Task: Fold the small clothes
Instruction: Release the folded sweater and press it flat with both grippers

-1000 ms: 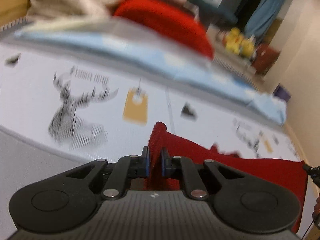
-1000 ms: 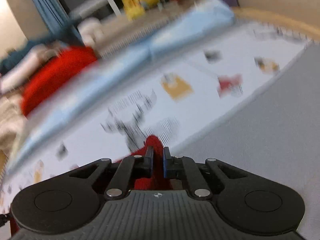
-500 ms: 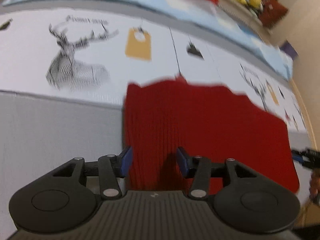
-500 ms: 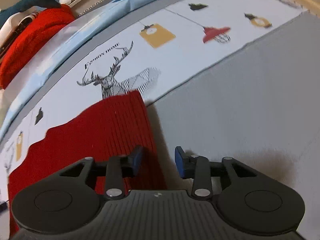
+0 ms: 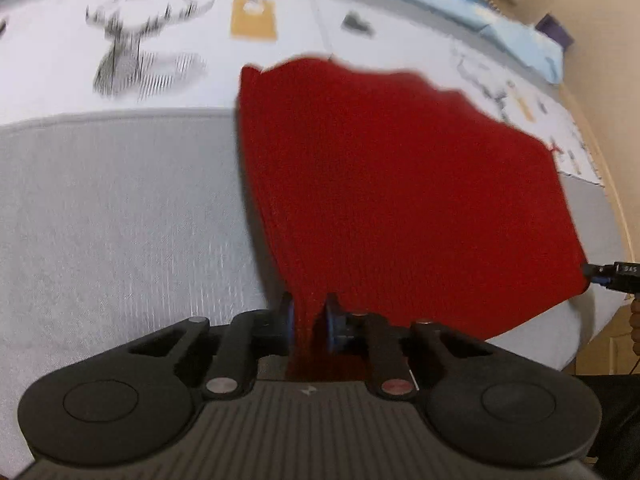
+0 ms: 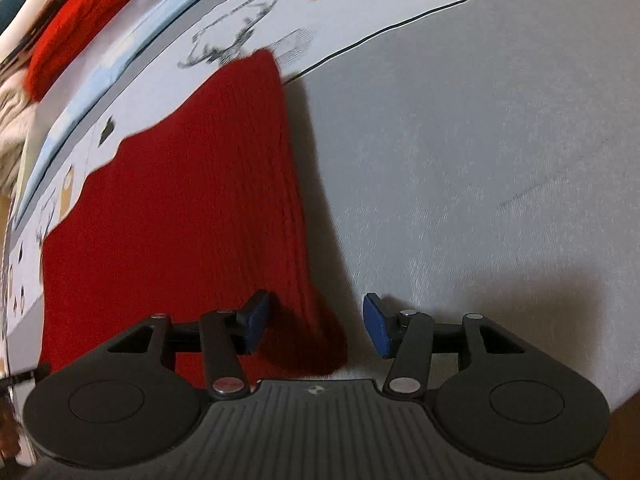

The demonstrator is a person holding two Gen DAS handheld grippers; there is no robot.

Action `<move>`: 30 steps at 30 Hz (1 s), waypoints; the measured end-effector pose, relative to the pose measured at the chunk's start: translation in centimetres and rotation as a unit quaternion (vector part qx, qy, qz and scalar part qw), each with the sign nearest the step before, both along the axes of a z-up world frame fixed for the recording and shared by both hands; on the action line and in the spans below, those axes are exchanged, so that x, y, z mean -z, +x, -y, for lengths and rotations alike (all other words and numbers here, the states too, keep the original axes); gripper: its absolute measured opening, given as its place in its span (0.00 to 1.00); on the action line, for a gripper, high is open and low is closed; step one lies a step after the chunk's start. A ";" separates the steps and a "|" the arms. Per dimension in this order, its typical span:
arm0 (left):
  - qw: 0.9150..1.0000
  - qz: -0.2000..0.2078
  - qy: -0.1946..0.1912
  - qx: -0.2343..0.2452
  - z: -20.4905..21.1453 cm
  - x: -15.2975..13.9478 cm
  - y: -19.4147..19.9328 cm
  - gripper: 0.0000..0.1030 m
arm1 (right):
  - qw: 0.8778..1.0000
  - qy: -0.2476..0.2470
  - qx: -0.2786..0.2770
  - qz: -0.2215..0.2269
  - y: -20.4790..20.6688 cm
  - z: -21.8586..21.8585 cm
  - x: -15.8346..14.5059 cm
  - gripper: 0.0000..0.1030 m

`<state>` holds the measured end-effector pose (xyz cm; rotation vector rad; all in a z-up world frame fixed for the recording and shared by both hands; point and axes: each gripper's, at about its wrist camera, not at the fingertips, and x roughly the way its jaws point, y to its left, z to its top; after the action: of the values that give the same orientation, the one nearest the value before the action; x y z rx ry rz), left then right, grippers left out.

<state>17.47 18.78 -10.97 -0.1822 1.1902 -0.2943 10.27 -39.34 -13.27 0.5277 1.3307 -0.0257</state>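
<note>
A dark red knitted garment (image 5: 400, 184) lies flat on the bed, its far edge on the white printed band. My left gripper (image 5: 312, 320) points steeply down at the garment's near left edge. Its jaws are closing, and the blue pads pinch a ridge of the red knit. In the right wrist view the same garment (image 6: 192, 208) fills the left half. My right gripper (image 6: 316, 328) straddles its near right corner. These jaws are closing too, but both pads stand apart from the cloth. The right gripper's fingertip (image 5: 608, 274) shows at the garment's right corner.
A grey bedsheet (image 5: 120, 220) covers the near part of the bed. Beyond it runs a white band with deer prints (image 5: 136, 60), then a light blue blanket (image 5: 500, 16). A pile of brighter red and beige clothes (image 6: 72, 28) lies at the far left.
A second ago both grippers were shut on the lifted red garment. They let go and it dropped flat. Both have tilted down to its near edge, and the left has closed on it again.
</note>
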 end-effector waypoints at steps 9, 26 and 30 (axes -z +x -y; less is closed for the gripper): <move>1.000 -0.010 0.004 -0.021 0.2 -1.2 -1.4 0.14 | 0.998 -0.017 0.026 0.046 -1.5 0.2 -3.1 0.12; 0.994 -0.035 0.105 0.004 2.5 0.1 -1.5 0.29 | 0.984 -0.120 -0.132 0.015 -1.1 -6.3 -0.9 0.40; 0.997 0.037 0.069 -0.020 1.8 -3.4 -2.0 0.27 | 0.987 -0.109 -0.110 0.040 -1.3 -6.1 -2.7 0.40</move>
<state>15.52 16.96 -7.57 -0.0741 1.1281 -0.1827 8.97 -33.22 -10.60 0.1925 1.2832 0.0319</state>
